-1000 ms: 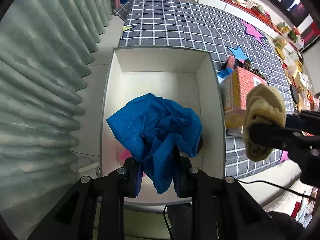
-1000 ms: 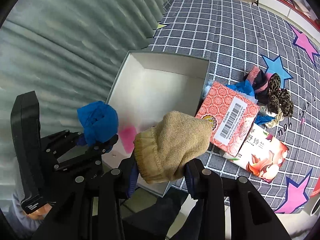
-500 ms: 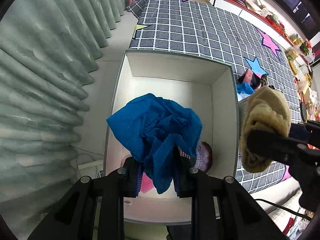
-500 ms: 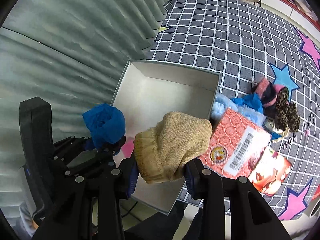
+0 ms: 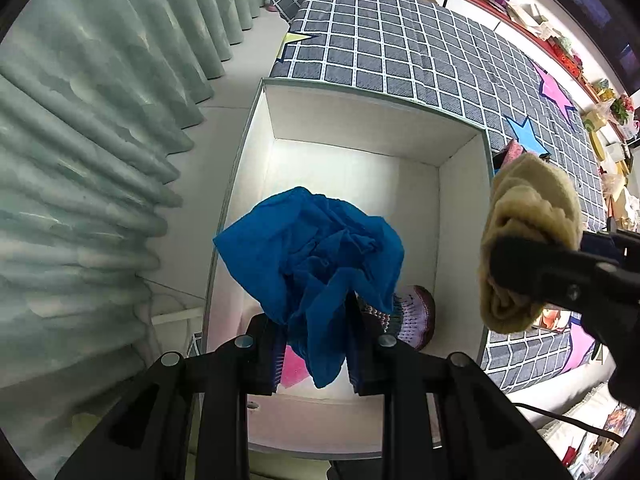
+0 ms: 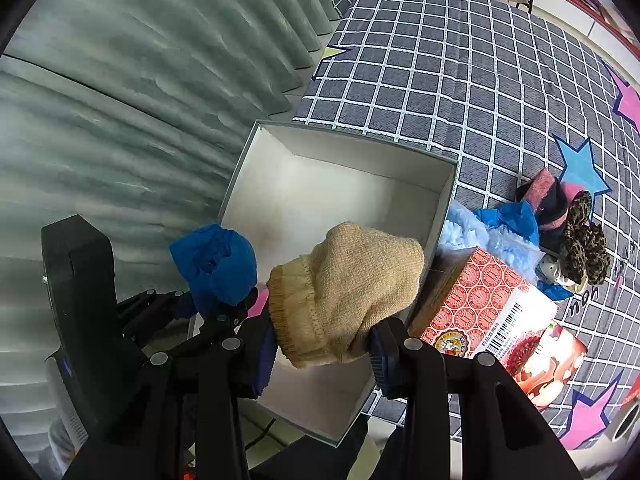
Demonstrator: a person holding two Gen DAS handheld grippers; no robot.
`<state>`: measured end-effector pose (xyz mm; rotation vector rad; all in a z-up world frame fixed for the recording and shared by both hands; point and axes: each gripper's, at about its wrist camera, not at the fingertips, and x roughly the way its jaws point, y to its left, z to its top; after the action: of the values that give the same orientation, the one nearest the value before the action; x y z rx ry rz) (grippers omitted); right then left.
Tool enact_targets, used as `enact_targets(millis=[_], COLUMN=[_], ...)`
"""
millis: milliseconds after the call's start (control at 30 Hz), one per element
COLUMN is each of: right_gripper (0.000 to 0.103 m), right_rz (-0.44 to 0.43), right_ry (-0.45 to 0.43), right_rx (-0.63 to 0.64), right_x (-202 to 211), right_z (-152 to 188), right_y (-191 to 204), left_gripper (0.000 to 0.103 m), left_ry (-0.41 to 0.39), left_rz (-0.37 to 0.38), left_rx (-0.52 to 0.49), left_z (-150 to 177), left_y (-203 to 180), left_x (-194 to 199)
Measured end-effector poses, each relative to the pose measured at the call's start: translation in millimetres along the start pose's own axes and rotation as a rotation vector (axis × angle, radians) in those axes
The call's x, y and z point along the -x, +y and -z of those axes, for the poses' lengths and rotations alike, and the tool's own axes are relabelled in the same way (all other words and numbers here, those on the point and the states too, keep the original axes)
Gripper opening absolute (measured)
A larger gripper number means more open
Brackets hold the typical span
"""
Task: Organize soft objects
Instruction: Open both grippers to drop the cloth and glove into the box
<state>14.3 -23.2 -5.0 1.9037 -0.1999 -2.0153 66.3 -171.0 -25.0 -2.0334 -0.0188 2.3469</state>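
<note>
Left gripper (image 5: pixel 316 354) fingers clenched on a blue cloth (image 5: pixel 316 248) above the white box (image 5: pixel 360 120); right gripper (image 6: pixel 322 346) fingers grasping a tan knit sock (image 6: pixel 344 280) at the box's right wall.

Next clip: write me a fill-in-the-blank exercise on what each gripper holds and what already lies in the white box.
1. The left gripper is shut on a crumpled cloth whose colour is ____.
2. The right gripper is shut on a knitted sock whose colour is ____.
3. Both items hang above the open white ____.
4. On the checked blanket beside it lies a red packet printed with a black-and-white ____.

Missing words: blue; tan; box; barcode
</note>
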Motion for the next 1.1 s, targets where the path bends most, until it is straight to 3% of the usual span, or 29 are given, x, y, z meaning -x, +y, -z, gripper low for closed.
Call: enact_targets(millis=[967, 1067, 1100], right_gripper=[0.041, 0.042, 0.045], right_rz=[-0.004, -0.006, -0.014], right_ry=[0.026, 0.024, 0.025], right_rx=[-0.023, -0.018, -0.019], right_x=[-16.7, -20.0, -20.9], right_z=[-17.5, -18.5, -18.4], right_y=[-8.1, -8.1, -8.6], left_gripper=[0.028, 0.046, 0.061], left_ry=[0.034, 0.036, 0.039], left_rz=[0.023, 0.025, 0.024], left_rx=[0.006, 0.009, 0.011], left_z=[-4.6, -3.9, -3.6], left_y=[1.5, 1.3, 1.2], left_x=[-16.0, -17.3, -17.9])
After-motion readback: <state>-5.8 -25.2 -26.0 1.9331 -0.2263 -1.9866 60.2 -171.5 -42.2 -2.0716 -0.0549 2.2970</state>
